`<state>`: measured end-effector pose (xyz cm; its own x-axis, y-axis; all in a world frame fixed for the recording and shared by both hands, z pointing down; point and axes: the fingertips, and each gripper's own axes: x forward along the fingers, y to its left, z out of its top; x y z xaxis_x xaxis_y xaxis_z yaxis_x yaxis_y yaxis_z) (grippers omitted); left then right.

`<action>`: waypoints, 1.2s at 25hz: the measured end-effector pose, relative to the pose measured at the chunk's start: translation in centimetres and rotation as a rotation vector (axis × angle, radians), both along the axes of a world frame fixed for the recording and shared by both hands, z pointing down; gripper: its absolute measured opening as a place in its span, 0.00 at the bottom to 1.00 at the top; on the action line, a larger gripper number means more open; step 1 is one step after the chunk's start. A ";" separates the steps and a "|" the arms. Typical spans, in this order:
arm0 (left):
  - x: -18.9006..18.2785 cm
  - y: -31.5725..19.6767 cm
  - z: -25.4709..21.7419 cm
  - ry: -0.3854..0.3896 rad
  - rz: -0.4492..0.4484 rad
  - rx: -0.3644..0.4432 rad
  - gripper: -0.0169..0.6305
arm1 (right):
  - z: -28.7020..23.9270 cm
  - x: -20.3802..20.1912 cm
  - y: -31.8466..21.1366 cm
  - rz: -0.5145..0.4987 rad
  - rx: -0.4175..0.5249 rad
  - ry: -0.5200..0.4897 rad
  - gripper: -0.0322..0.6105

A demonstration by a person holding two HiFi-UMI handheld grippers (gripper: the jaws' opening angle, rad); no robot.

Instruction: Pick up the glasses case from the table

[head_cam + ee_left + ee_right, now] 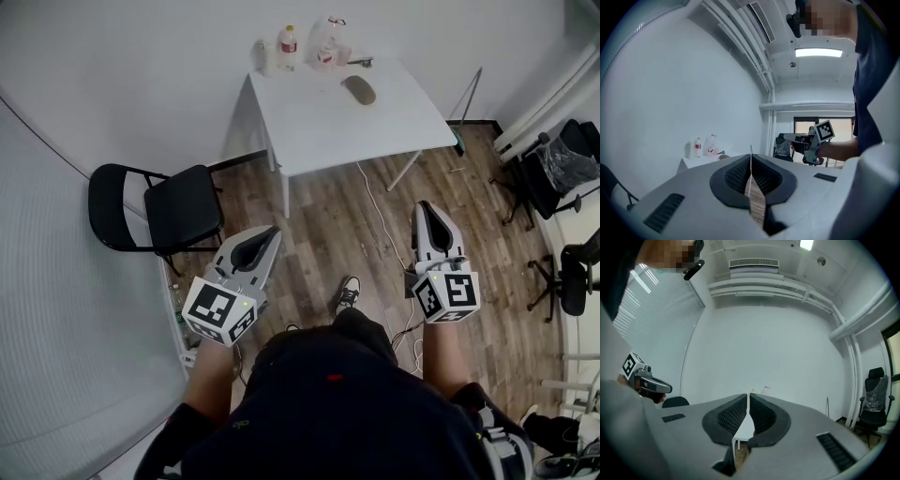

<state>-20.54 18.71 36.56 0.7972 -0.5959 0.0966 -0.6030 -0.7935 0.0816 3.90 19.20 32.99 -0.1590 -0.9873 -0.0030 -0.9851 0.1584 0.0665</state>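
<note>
1. A white-walled room with a wooden floor holds a white counter that stands against the far wall.
2. The glasses case, a greyish oval, lies flat on the counter near its far edge, right of the middle.
3. A red-labelled bottle and a clear bottle stand along the far edge, behind and to the left of the case.
4. A black chair stands on the floor off the counter's near left corner.
5. The left tool hangs over the floor short of the counter's near edge, its jaws together with nothing between them.
6. The right tool is held level beside it, jaws pressed together and empty, well apart from the case.
</note>
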 end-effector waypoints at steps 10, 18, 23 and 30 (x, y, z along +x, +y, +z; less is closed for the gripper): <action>2.0 -6.1 0.7 -0.004 -0.013 -0.007 0.06 | 1.8 0.7 -6.6 -0.056 -0.024 -0.028 0.10; 7.6 -12.3 -0.4 0.012 -0.052 -0.019 0.06 | 1.1 5.7 -13.1 -0.117 -0.012 -0.046 0.10; 12.9 -16.4 -1.5 -0.003 -0.076 -0.011 0.06 | 0.7 10.7 -17.5 -0.157 0.001 -0.047 0.10; 19.4 -20.8 -0.8 -0.026 -0.107 -0.033 0.06 | 2.0 16.2 -22.5 -0.209 -0.027 -0.056 0.10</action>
